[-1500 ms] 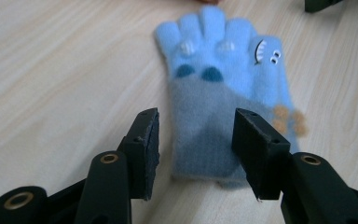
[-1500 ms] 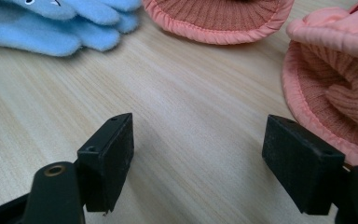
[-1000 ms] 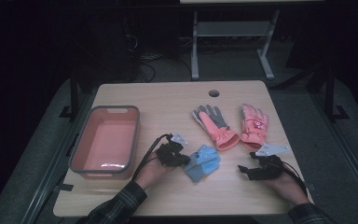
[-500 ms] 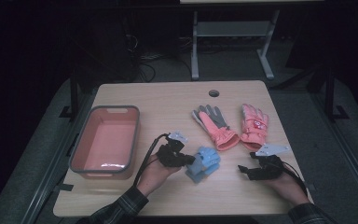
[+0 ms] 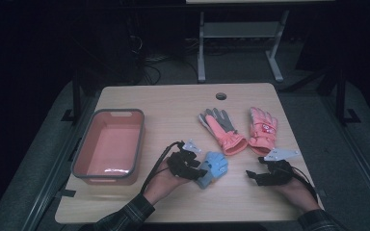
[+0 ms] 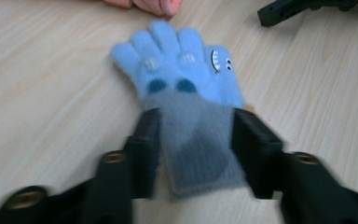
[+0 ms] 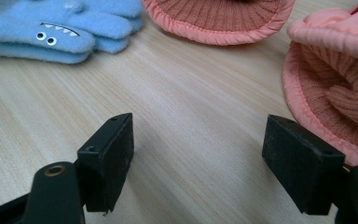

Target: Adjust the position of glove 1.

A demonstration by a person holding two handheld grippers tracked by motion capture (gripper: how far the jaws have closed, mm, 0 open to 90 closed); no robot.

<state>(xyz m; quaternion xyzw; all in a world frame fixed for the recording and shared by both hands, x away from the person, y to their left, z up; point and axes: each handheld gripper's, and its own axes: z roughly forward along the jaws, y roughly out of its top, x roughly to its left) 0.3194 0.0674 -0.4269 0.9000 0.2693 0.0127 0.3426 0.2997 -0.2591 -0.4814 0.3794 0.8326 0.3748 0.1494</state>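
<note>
A small blue glove (image 5: pixel 214 168) with a monster face lies flat on the wooden table (image 5: pixel 173 103), front of centre. In the left gripper view its grey cuff (image 6: pixel 196 140) fills the gap between my left gripper's (image 6: pixel 196 121) jaws, which press on both sides of it. From above, the left gripper (image 5: pixel 200 171) sits at the glove's left end. My right gripper (image 5: pixel 251 175) rests low on the table to the right, open, with bare wood between its jaws (image 7: pixel 198 144). The blue glove (image 7: pixel 51 32) lies ahead of it to the left.
A grey-rimmed pink tray (image 5: pixel 118 111) stands at the left. A grey and pink glove (image 5: pixel 224 130) and a pink glove (image 5: pixel 262 127) lie behind the grippers; their cuffs (image 7: pixel 223 16) (image 7: pixel 335 93) are close to the right gripper. A cable hole (image 5: pixel 221 96) is near the far edge.
My left gripper and the blue glove have shifted slightly to the right. The right gripper has stayed where it was.
</note>
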